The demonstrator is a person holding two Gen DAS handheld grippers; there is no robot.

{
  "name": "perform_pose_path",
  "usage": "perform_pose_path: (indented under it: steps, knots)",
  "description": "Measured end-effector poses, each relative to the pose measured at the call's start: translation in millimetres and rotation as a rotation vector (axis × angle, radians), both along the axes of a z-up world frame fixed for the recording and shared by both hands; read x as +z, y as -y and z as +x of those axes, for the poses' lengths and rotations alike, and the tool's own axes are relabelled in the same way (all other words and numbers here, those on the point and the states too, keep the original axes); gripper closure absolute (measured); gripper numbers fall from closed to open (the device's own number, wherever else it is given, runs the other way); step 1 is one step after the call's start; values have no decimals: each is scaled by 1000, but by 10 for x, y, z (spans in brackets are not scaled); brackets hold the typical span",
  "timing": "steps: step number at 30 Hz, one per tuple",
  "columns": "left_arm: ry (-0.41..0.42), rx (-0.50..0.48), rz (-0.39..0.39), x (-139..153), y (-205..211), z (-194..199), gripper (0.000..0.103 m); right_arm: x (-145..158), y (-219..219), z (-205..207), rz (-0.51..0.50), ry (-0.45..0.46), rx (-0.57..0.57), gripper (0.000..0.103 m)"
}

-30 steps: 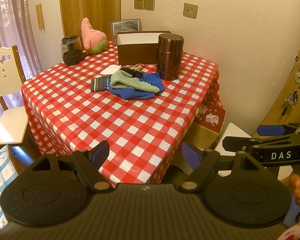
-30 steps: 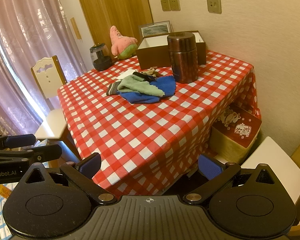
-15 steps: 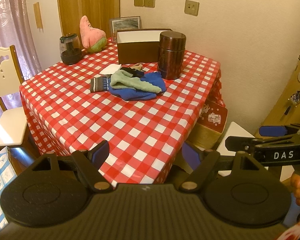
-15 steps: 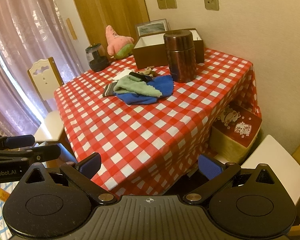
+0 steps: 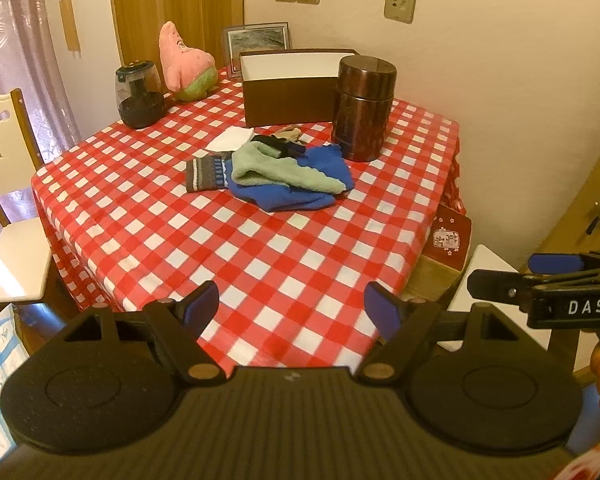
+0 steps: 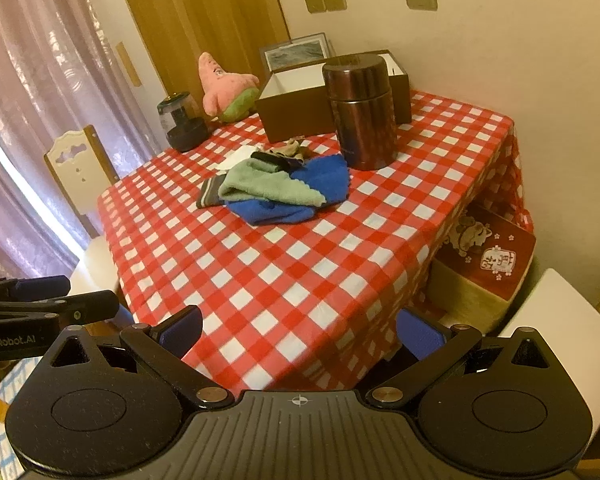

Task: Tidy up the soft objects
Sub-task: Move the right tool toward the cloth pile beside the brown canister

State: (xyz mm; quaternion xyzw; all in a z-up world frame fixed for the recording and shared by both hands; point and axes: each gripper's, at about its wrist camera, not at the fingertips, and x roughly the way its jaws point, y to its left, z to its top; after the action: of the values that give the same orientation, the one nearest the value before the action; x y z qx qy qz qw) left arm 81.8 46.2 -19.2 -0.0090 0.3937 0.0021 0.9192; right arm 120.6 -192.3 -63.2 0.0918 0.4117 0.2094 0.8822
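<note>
Both grippers, left (image 5: 294, 312) and right (image 6: 300, 332), gape empty (near table edge); cloth pile (image 5: 284, 178) beside brown canister (image 5: 362, 108).

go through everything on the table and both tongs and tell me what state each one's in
Left tongs: open, empty.
Right tongs: open, empty.
Brown box: open-topped, looks empty.
Brown canister: upright, lid on.
Cloth pile: crumpled, overlapping, untouched.
Pink plush: upright beside the box.
Dark jar: upright.

You are in a home dining corner. A table (image 5: 300, 256) under a red-checked cloth stands against the wall, with a white chair (image 5: 4, 184), a pink plush toy (image 5: 182, 66), a framed picture (image 5: 256, 40) and curtains (image 6: 40, 120) around it.
</note>
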Motion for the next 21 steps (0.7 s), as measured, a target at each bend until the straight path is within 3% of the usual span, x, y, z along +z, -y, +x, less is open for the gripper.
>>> perform_pose_path:
  steps: [9,21]
  knots:
    - [-22,-17,10,-43,-336,414,25,-51,-209,355,48,-18,-6,0]
    - [-17,-69,20,-95,-771,929,27,-66,-592,711,23,11,-71,0]
